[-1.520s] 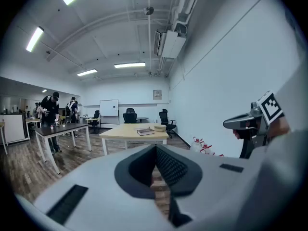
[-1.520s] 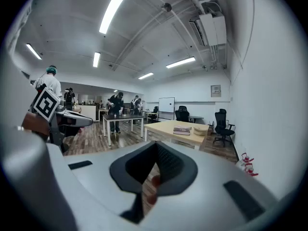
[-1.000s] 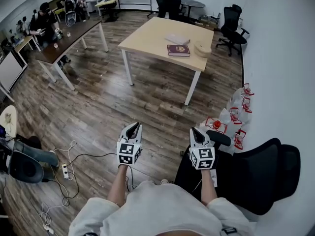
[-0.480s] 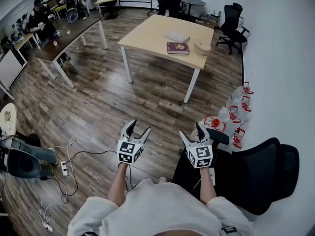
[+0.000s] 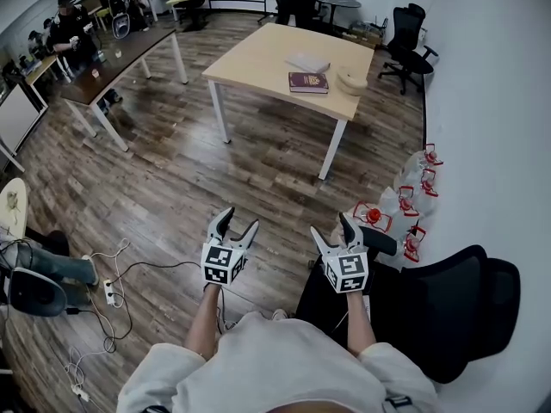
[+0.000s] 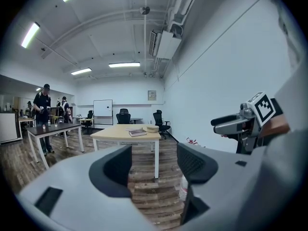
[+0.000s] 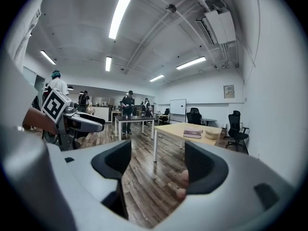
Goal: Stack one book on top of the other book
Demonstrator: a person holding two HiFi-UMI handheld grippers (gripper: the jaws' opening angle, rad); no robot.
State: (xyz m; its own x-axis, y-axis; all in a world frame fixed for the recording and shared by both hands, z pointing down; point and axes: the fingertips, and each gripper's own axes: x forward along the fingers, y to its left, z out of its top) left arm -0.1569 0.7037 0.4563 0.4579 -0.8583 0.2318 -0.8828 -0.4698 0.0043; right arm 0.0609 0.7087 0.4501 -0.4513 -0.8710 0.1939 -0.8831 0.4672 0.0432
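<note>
Far ahead on the light wooden table (image 5: 258,63) lies a dark red book (image 5: 309,82), and just behind it, apart from it, a paler book (image 5: 309,63). Both grippers hang over the wooden floor, well short of the table. My left gripper (image 5: 238,221) is open and holds nothing. My right gripper (image 5: 331,227) is also open and holds nothing. Between the open jaws of the left gripper (image 6: 154,165) only floor shows, with the red book (image 6: 137,133) small in the distance. In the right gripper view the gripper (image 7: 159,165) is open, and both books (image 7: 194,134) sit on the far table.
A round beige object (image 5: 353,80) sits on the table right of the books. A black office chair (image 5: 456,304) stands close on my right, by the white wall. Red and white items (image 5: 405,205) line the wall. Cables (image 5: 112,291) lie at left. People sit at a dark table (image 5: 120,58).
Both grippers have gone from shut to open. The view has crept slightly toward the table.
</note>
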